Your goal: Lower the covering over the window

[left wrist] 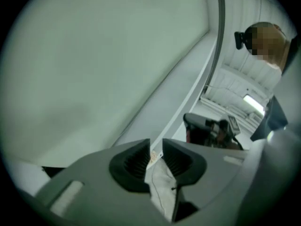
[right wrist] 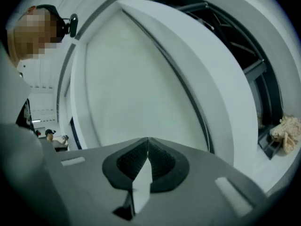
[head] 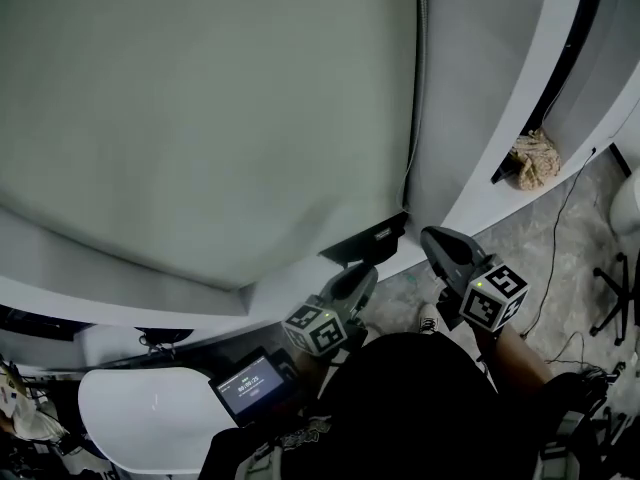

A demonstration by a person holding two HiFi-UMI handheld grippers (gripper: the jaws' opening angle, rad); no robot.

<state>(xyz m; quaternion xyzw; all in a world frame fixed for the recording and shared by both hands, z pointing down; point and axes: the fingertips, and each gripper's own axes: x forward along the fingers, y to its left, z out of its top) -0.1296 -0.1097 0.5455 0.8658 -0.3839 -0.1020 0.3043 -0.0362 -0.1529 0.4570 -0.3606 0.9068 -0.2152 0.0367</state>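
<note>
The blind [head: 200,118] hangs flat over the window and fills most of the head view, a plain pale grey-green sheet. Its bottom edge runs left to right just above the white sill [head: 120,303], and its length runs up from there out of sight. A thin cord [head: 416,88] hangs along its right edge, just beside the white frame [head: 480,108].

Below the bottom edge, the left gripper [head: 360,276] points up at the blind's lower right corner, near a dark bracket-like shape [head: 368,240]; I cannot tell whether they touch. In the left gripper view its jaws stand slightly apart with nothing pinched between them, and the blind [left wrist: 94,69] lies just ahead. The right gripper [head: 432,236] sits to its right, near the frame and the cord's lower end. Its jaws are pressed together at the tips and hold nothing, and it faces the blind [right wrist: 136,88].

Further right, a tan rag [head: 535,160] lies bunched on a white ledge at the foot of a dark gap. A cable [head: 560,238] trails over the mottled floor. Lower left, a small device with a lit screen [head: 250,383] stands by a white rounded worktop [head: 140,413]
</note>
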